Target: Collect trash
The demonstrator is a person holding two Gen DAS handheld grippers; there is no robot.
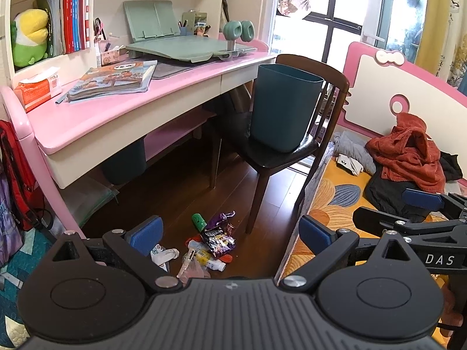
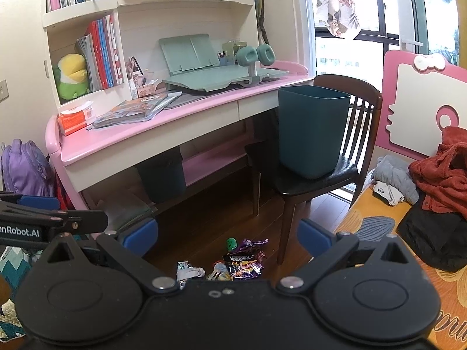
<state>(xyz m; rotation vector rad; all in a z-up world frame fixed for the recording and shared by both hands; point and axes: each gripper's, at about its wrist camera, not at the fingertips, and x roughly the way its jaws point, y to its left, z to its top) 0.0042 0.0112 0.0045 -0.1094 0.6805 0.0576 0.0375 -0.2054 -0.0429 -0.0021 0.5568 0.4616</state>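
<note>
Both pairs of fingers stand wide apart and empty: the left gripper [image 1: 230,233] and the right gripper [image 2: 227,237] hover above the floor. Between them, low in the middle of each frame, the trash pile [image 1: 210,243] lies on the dark boards: a purple wrapper [image 1: 220,234], a white crumpled scrap [image 1: 163,253] to its left. The bin [image 1: 284,108] stands on the chair [image 1: 280,157], upper right of the pile. Best to drop onto one outlying piece, probably the scrap, pinching only that.

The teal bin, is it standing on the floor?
No, the teal bin stands upright on the seat of the dark wooden chair beside the pink desk.
</note>
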